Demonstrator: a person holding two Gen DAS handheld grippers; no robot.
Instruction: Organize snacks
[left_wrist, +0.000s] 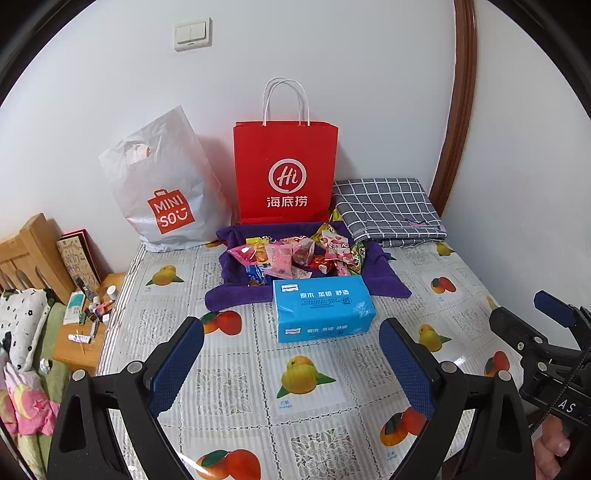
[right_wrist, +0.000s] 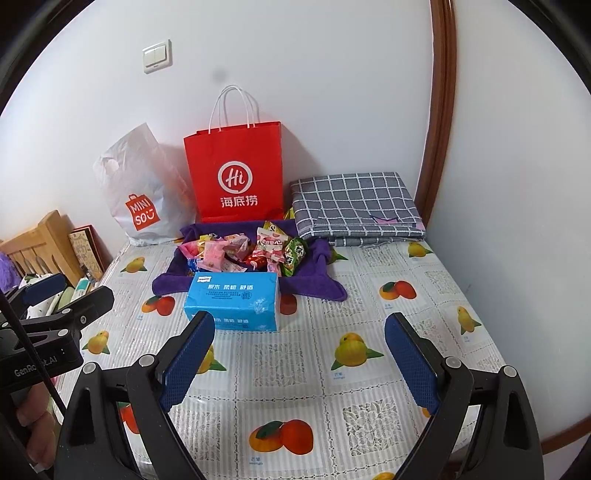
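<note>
Landmark: red Haidilao paper bag (left_wrist: 285, 173), upright at the wall. Left of it leaned a white Miniso plastic bag (left_wrist: 162, 192). In front of it, wrapped snacks (left_wrist: 295, 258) lay heaped loose on a purple cloth (left_wrist: 384, 280). Nearer still, a blue tissue pack (left_wrist: 321, 308). Sorting stage unclear. Left tongs (left_wrist: 291, 363) and right tongs (right_wrist: 299, 363) gaped apart, holding nothing, above the tabletop (left_wrist: 236, 369).

The light in both views is soft, even and quite bright. The red bag (left_wrist: 285, 173) and the white plastic bag (left_wrist: 162, 192) throw pale shadows on the wall (left_wrist: 369, 74). The tablecloth (left_wrist: 314, 406) has small spots of glare near the right edge. The fisheye lens bends the wooden door frame (left_wrist: 456, 110), and the corners are black. The focus is sharp.
</note>
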